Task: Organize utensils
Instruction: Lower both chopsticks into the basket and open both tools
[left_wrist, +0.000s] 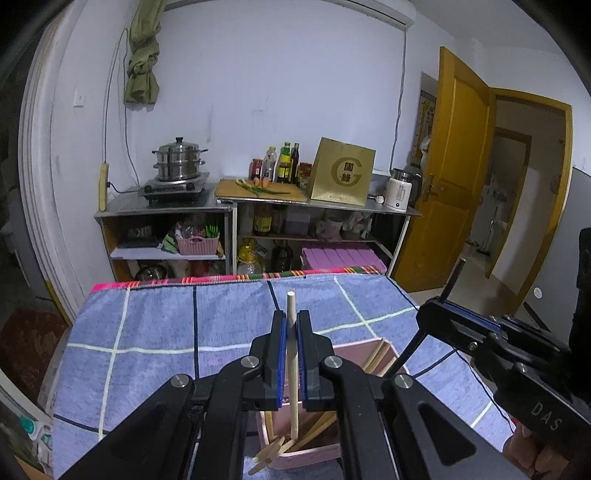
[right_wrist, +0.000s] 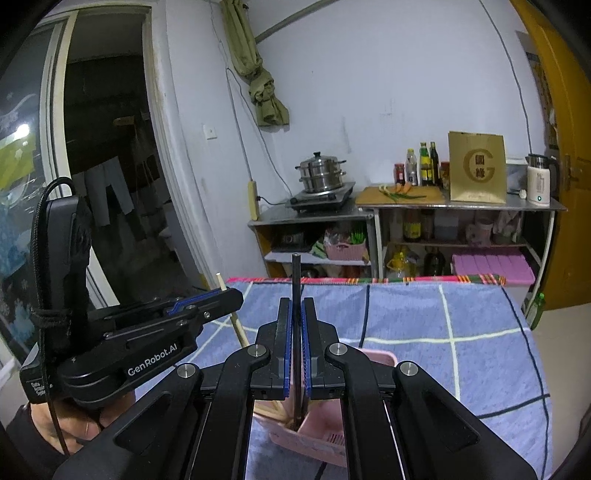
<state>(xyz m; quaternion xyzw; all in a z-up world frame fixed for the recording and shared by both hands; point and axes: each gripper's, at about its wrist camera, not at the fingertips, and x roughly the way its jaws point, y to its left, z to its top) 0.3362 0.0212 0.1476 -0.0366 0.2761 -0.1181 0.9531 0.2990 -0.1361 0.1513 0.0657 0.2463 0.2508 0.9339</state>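
While bringing both sticks down, look first at the table (left_wrist: 147, 332) under its blue checked cloth, and at the pink box (left_wrist: 354, 350) standing on it toward the near edge, a little right of the middle. Already in the box: several more pale sticks, lying slanted. Left gripper (left_wrist: 291, 321) pressed together on a pale wooden chopstick (left_wrist: 293, 406), held about upright, lower end inside the box near its near left corner, close to some wooden piece hard to identify. Right gripper (right_wrist: 296, 310) also pressed together, pinching a dark chopstick (right_wrist: 296, 273), nearly upright, lower end just inside the box; which compartment, impossible to tell. Probably the step in hand: setting each stick into the box. To do it well, lower slowly and straight along the stick, without tilting, so as not to push the light box across the cloth or tip it. Keep the two grippers from bumping, being near each other above the box. Release only with the tip resting on the bottom or against a wall; otherwise, risk of bouncing out. Spread the pads only a little, then lift straight up, clear of the upper end.
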